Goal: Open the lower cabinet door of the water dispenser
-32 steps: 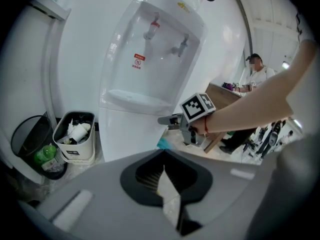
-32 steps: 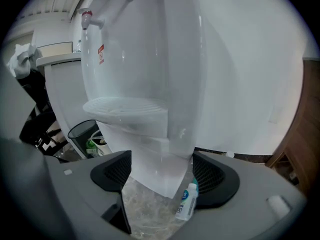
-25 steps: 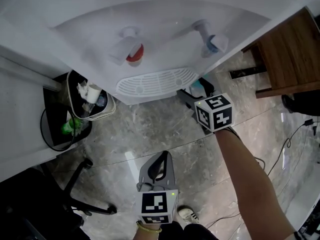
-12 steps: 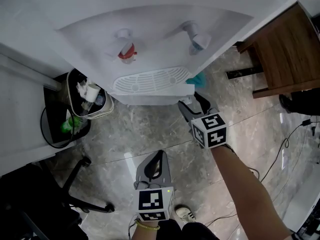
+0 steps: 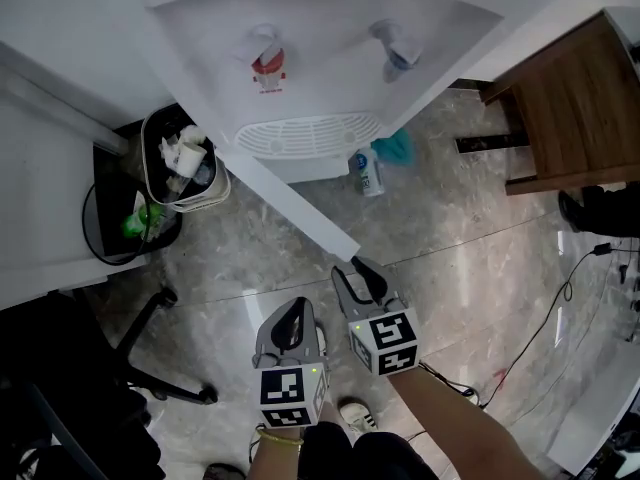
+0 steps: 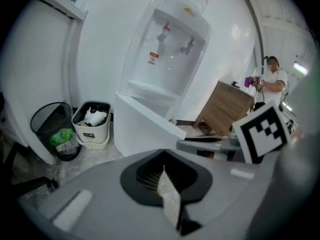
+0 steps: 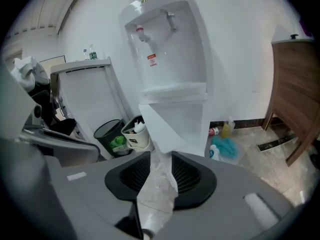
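Note:
The white water dispenser (image 5: 320, 58) stands against the wall. Its lower cabinet door (image 5: 300, 211) is swung out and seen edge-on as a white strip running toward me. My right gripper (image 5: 352, 268) is at the door's free edge, its jaws closing with that edge between the pads; the right gripper view shows the door (image 7: 175, 121) filling the gap of the right gripper (image 7: 160, 164). My left gripper (image 5: 297, 310) hangs just left of it over the floor, shut and holding nothing. The left gripper view shows the open door (image 6: 145, 129) ahead.
A white bin (image 5: 180, 163) of rubbish and a black bin (image 5: 125, 228) stand left of the dispenser. A bottle (image 5: 367, 171) and teal cloth (image 5: 395, 148) lie at its right foot. A wooden cabinet (image 5: 570, 108) is at right, a chair base (image 5: 160, 368) at lower left. A person (image 6: 270, 79) stands far off.
The right gripper has drawn back from the dispenser toward me, and the lower door has swung out with it. The left gripper shifted slightly.

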{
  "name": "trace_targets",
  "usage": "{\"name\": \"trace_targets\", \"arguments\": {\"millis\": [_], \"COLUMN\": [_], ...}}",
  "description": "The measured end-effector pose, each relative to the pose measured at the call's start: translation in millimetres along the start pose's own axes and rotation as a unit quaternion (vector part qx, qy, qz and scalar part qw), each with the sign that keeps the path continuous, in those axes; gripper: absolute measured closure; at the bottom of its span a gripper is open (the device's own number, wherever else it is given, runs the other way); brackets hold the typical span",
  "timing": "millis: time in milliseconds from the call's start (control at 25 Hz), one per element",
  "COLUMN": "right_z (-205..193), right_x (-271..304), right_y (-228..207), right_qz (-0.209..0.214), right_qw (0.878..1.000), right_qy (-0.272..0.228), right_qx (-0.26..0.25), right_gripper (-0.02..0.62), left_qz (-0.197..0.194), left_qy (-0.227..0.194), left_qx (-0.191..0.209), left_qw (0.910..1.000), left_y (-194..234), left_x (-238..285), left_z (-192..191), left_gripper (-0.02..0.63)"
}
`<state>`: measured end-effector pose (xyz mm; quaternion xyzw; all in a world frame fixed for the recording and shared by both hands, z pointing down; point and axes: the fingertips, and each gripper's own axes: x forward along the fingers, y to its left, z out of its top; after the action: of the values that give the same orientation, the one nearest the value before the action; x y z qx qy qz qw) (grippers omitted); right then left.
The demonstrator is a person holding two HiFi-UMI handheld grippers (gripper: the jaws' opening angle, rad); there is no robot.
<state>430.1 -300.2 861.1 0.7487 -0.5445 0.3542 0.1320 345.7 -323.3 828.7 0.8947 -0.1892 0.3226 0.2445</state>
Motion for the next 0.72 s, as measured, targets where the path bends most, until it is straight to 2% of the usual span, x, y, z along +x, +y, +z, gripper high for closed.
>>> {"name": "trace_targets", "arguments": {"millis": [160, 400, 720], "right_z": [-17, -29, -32], "right_x": [-6, 2, 6], "right_y": [46, 111, 130], "right_qz": [0.03, 0.082, 0.095], "right_qw": [0.999, 0.996, 0.994], "right_qy": [0.017, 0.045, 0.046], "right_qx": [0.021, 0.004, -0.014], "right_gripper": [0.523, 0.594, 0.6], "left_qz": [0.034, 0.073, 0.086], "left_qy": [0.01, 0.015, 0.016], "left_qx": [-0.008, -0.025, -0.034], "left_qw": [0.9994, 0.9969, 0.9956], "left_y": [25, 62, 77], "left_x": [-13, -29, -44], "left_z": [-19, -35, -43], "left_gripper": [0.598, 0.598, 0.598]}}
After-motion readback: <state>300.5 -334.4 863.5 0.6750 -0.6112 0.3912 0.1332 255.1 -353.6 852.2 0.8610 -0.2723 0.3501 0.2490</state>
